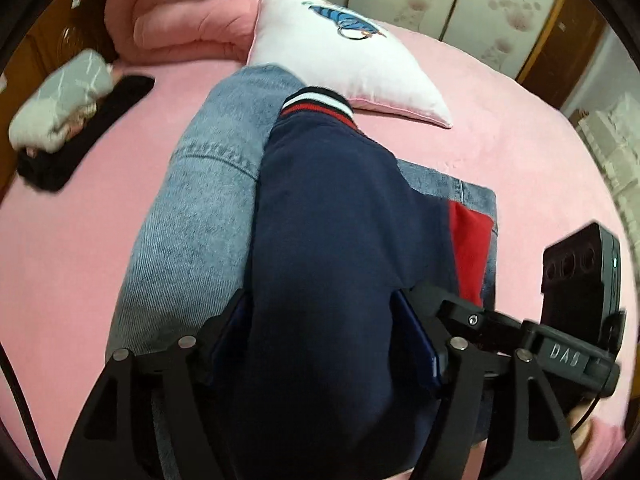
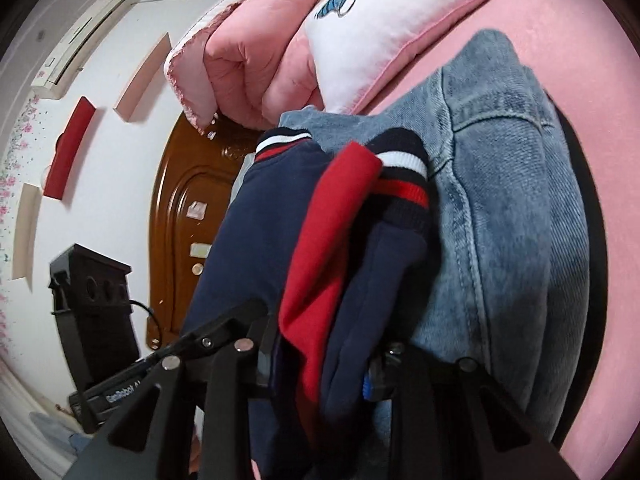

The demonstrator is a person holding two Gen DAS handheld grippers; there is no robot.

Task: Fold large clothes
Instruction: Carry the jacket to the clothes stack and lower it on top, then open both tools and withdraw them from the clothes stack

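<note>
Evidently the navy jacket is being carried as a bundle over the denim jacket, which lies spread flat on the pink bed. My guess is the denim piece is either already folded or waiting its turn, and the navy one is being lifted clear so it can be folded or stacked.

From where the left wrist looks, the left gripper has its two fingers closed in against a thick roll of navy cloth, pinching it from both sides. The striped cuff in red, white and navy points away toward the white cushion, and a red panel of the jacket shows at the side. The right-hand tool's black body sits just beside it at the edge of the view.

In the right wrist view, the right gripper likewise has cloth between its fingers: navy and red folds, with a second striped cuff hanging forward. Its jaws are narrowed onto that bunch, so both tools share one garment, probably to keep the sleeves gathered.

A pink quilt is rolled up beyond the cushion, and a grey pillow on something black rests near the far edge.
</note>
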